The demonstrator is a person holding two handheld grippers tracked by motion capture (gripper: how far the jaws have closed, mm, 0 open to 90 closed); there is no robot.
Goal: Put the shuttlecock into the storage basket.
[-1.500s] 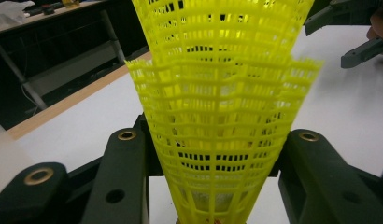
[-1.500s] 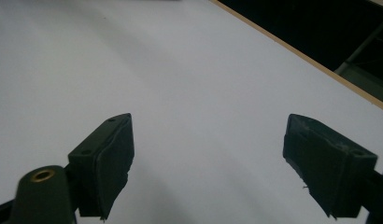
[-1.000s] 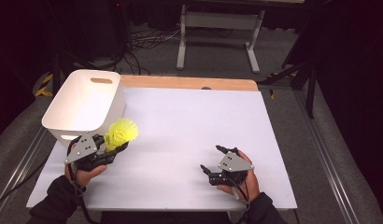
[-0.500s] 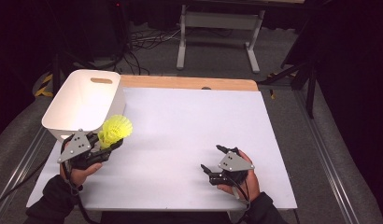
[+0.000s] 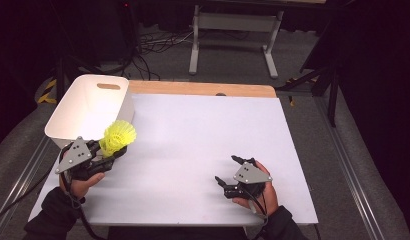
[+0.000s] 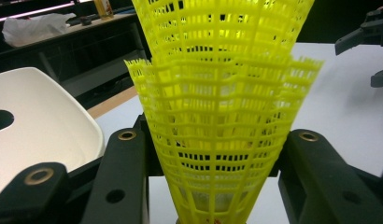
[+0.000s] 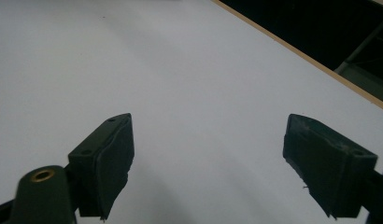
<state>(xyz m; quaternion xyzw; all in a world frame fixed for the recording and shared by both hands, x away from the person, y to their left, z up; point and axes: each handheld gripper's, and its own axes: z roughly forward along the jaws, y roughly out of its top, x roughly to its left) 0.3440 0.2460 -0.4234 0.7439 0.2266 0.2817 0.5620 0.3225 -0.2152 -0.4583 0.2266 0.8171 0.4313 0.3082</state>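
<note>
White tabletop [image 5: 203, 140]: my left gripper [image 5: 109, 156] clamps yellow mesh plastic shuttlecock [image 5: 118, 137], white plastic bin [image 5: 88, 112] at 11 o'clock, drop pending; right gripper [image 5: 228, 172] wide, empty.

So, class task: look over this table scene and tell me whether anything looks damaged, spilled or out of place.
Nothing stands out. The left claw grips a yellow shuttlecock with an intact mesh skirt beside the upright white bin. The right claw sits open over the bare white table.
</note>
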